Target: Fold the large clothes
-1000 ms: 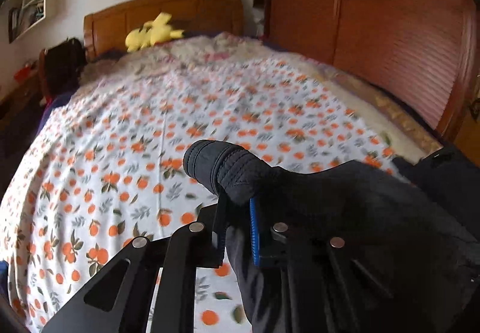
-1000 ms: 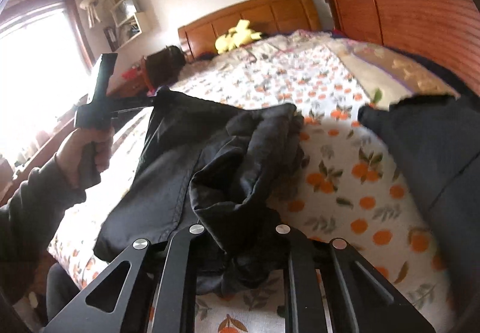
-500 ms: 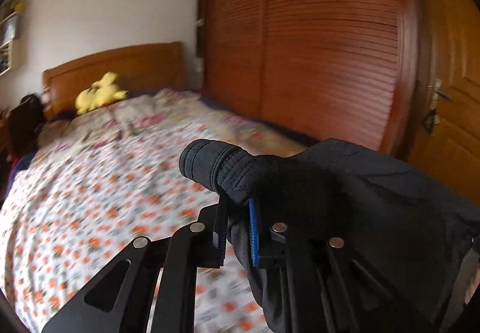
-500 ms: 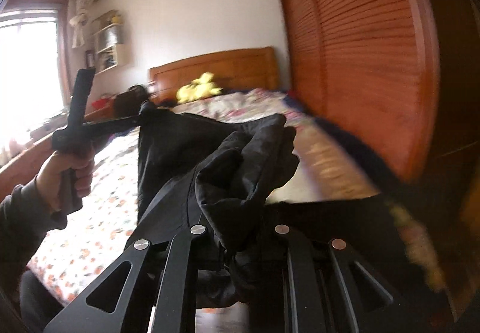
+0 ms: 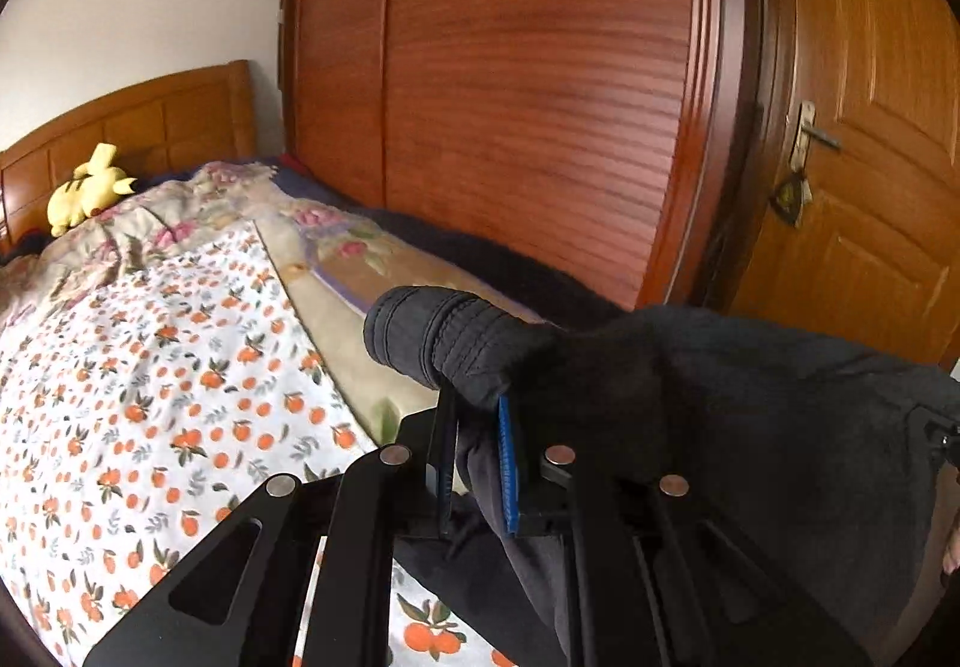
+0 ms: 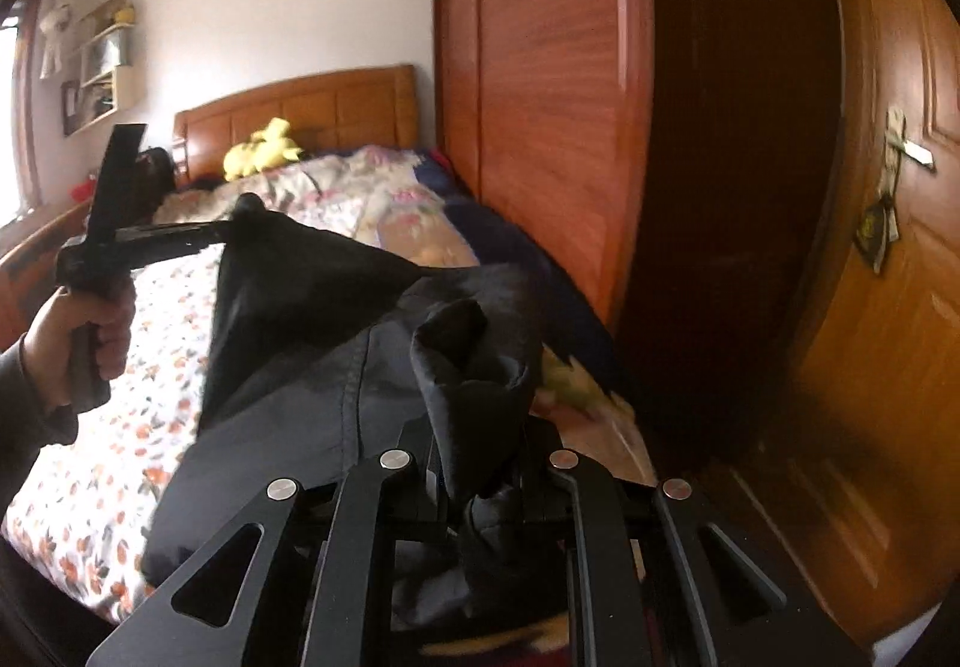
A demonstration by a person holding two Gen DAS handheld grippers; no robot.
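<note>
A large black garment (image 6: 312,319) hangs in the air, stretched between both grippers above the bed's right side. In the left wrist view my left gripper (image 5: 477,457) is shut on a ribbed black cuff (image 5: 432,343), which sticks out past the blue pad (image 5: 507,475); the rest of the cloth (image 5: 750,427) drapes off to the right. The right wrist view has my right gripper (image 6: 477,475) shut on a bunched fold of the same cloth (image 6: 474,367). It also shows the left gripper (image 6: 231,226), held by a hand (image 6: 96,331), pinching the garment's far corner.
The bed has an orange-print sheet (image 5: 150,397) and a floral quilt (image 5: 312,223), with a yellow plush toy (image 5: 90,187) by the wooden headboard (image 5: 150,120). A slatted wardrobe (image 5: 540,96) stands close along the right side. A wooden door (image 5: 870,187) with a handle is at far right. Wall shelves (image 6: 108,60) hang at left.
Both grippers swung rightward and upward with the garment, from over the bed toward the wardrobe and door. The cloth lifted off the sheet. Both grips are unchanged.
</note>
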